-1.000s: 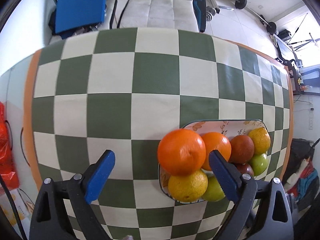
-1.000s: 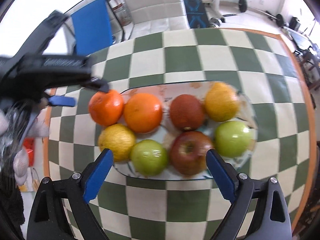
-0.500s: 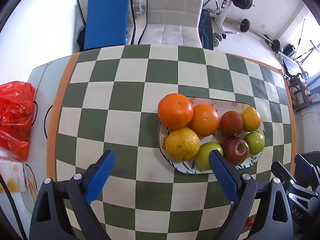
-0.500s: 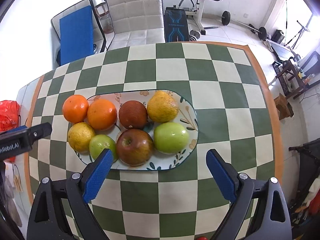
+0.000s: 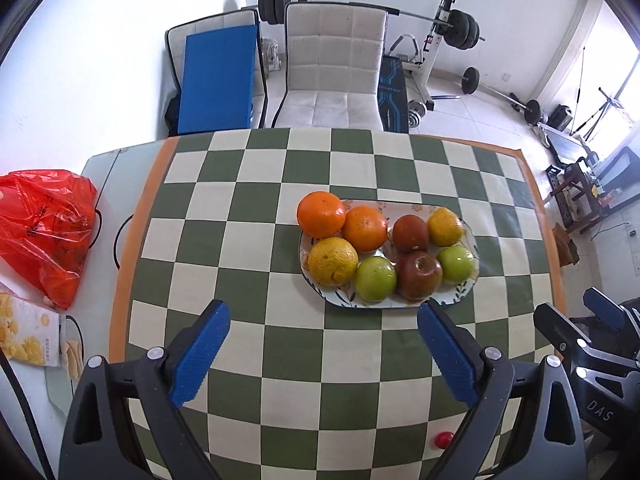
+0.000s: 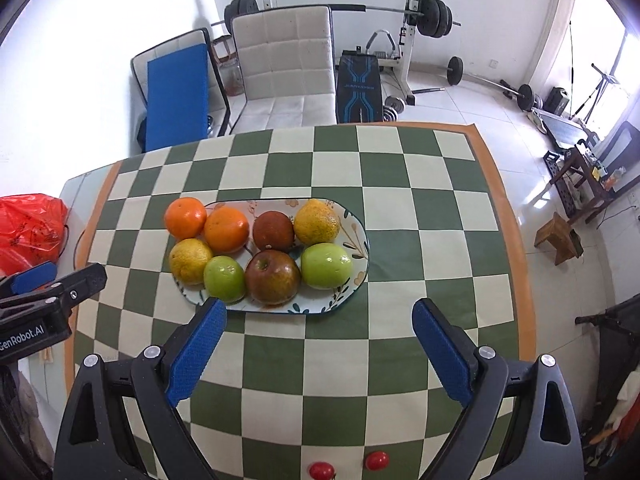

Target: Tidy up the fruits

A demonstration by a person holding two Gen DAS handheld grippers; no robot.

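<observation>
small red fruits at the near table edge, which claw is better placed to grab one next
Probably right: two small red fruits lie just beyond the open right claw. The left claw, also open, sees only one, off-centre.

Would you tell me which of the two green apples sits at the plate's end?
The right-hand green apple, beside the plate's right end; the other green apple sits between yellow citrus and red apple.

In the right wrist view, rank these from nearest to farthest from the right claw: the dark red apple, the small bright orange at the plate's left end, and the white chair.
1. Dark red apple, front row of the plate, just ahead of the right claw.
2. Small bright orange, back row, hanging over the plate's left end.
3. White chair, beyond the table's far edge.
</observation>
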